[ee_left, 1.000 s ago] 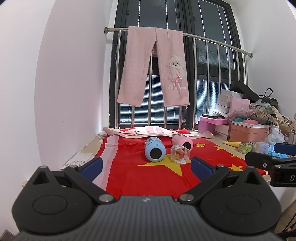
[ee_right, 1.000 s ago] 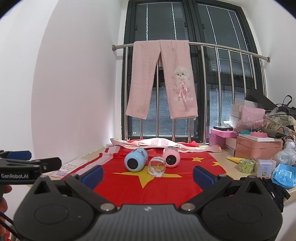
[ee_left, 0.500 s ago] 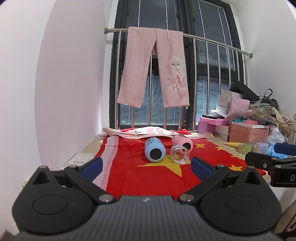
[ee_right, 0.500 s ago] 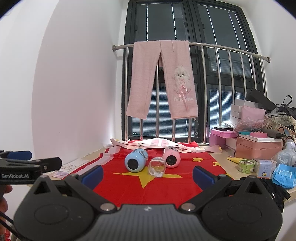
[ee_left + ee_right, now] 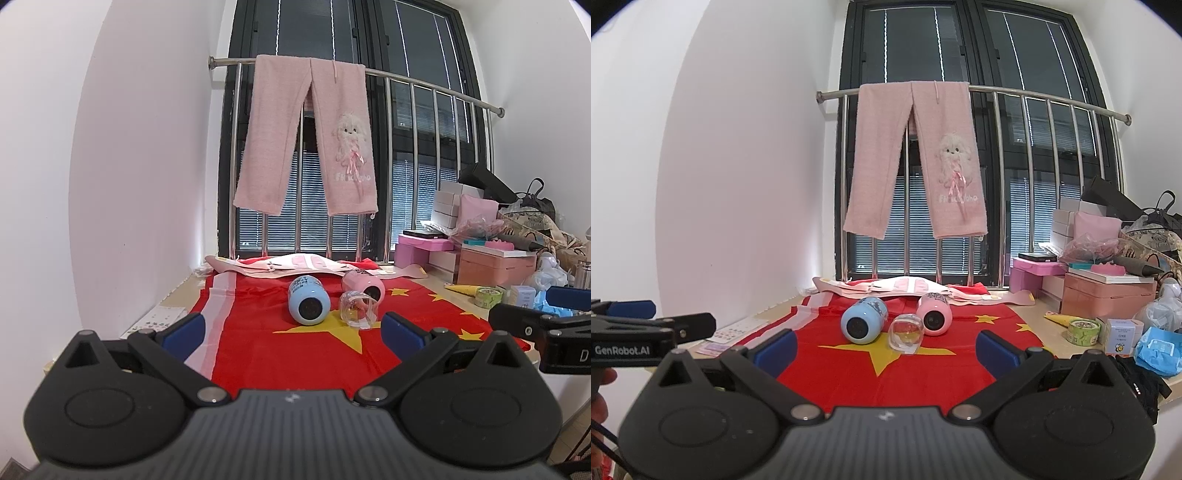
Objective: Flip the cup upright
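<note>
Three cups lie on their sides on a red flag cloth [image 5: 295, 350]: a blue cup [image 5: 308, 305], a clear glass cup [image 5: 358, 309] and a pink cup [image 5: 364, 286]. They also show in the right wrist view: the blue cup [image 5: 863, 325], the glass cup [image 5: 905, 334], the pink cup [image 5: 934, 314]. My left gripper [image 5: 293, 332] is open and empty, well short of the cups. My right gripper [image 5: 886, 349] is open and empty, also short of them. Each gripper shows at the edge of the other's view.
Pink trousers [image 5: 308, 136] hang on a steel railing [image 5: 424, 83] behind the table. Pink boxes [image 5: 1108, 291], a tape roll [image 5: 1082, 330], a small carton [image 5: 1124, 334], a blue pack [image 5: 1160, 350] and bags crowd the right. A white wall [image 5: 129, 184] stands left.
</note>
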`<state>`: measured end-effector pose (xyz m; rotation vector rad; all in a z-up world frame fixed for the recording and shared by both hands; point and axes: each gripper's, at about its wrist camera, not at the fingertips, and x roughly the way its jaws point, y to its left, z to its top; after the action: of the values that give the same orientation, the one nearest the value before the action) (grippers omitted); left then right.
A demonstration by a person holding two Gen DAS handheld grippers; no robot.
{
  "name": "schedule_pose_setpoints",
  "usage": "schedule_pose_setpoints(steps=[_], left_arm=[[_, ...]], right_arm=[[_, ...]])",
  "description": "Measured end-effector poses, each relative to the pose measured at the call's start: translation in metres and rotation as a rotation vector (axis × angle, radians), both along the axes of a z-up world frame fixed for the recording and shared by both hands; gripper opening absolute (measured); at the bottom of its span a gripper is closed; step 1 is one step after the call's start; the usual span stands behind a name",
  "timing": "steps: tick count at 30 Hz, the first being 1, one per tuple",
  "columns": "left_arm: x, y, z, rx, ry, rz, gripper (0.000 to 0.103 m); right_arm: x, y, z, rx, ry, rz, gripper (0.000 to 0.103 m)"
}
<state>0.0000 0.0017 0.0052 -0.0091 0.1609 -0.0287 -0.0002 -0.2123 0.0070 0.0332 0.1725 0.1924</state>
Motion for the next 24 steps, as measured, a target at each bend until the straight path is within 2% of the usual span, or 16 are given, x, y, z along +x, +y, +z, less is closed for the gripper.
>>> schedule_pose_setpoints(steps=[24], left_arm=[[-0.0023, -0.0012, -0.0014, -0.005, -0.01, 0.0, 0.103]], right_arm=[[0.0001, 0.0022, -0.0006, 0.001, -0.002, 0.001, 0.103]])
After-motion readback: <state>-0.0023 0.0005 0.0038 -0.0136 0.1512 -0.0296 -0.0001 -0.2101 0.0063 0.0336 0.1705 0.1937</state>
